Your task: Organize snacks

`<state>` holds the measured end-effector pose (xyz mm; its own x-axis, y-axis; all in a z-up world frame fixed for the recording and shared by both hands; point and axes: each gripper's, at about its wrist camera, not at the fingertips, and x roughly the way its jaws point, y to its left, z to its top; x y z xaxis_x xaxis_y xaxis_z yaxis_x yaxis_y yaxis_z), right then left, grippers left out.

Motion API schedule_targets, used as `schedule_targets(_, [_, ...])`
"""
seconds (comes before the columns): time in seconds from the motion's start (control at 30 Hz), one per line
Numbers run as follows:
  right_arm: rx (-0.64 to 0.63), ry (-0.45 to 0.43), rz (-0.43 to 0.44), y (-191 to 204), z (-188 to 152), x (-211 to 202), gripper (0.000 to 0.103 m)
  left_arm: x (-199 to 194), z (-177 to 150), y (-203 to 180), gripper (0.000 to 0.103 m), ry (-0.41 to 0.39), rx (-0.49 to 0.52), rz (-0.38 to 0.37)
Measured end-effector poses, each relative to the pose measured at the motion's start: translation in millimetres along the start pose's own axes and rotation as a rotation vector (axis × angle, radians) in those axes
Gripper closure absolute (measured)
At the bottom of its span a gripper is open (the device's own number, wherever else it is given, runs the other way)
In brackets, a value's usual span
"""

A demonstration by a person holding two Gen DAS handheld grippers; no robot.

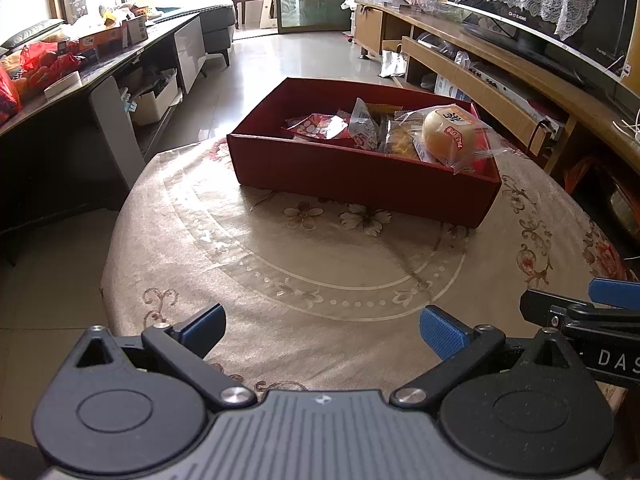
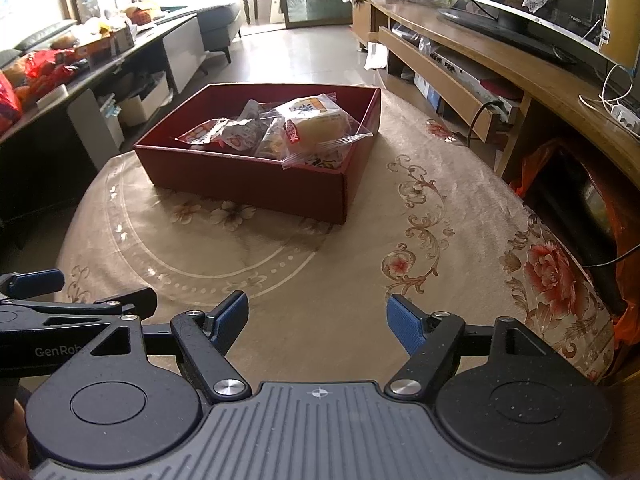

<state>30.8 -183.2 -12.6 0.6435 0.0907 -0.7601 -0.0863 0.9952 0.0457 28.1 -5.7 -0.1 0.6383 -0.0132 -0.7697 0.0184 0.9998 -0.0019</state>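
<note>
A dark red cardboard box [image 1: 352,176] [image 2: 240,178] stands on the far half of a round table. Inside lie several wrapped snacks: a round bun in clear wrap [image 1: 450,132] [image 2: 316,120], a red and white packet [image 1: 320,126] [image 2: 204,132] and crinkled packets between them. My left gripper [image 1: 322,332] hovers over the near table edge, open, nothing between its blue pads. My right gripper [image 2: 318,320] is beside it to the right, also open and empty. Each gripper's fingers show at the edge of the other's view.
The table wears a beige flowered cloth [image 1: 320,264] [image 2: 440,216]. A wooden TV stand [image 1: 500,64] [image 2: 480,52] with a television runs along the right. A cluttered dark counter [image 1: 80,68] [image 2: 80,68] lines the left, with tiled floor between.
</note>
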Motion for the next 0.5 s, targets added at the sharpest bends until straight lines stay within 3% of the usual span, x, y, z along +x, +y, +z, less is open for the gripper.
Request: schedule_targets(0.5, [-0.008, 0.005, 0.006, 1.1, -0.6, 1.0, 0.021, -0.1, -1.6, 1.9, 0.000, 0.004, -0.004, 0.004])
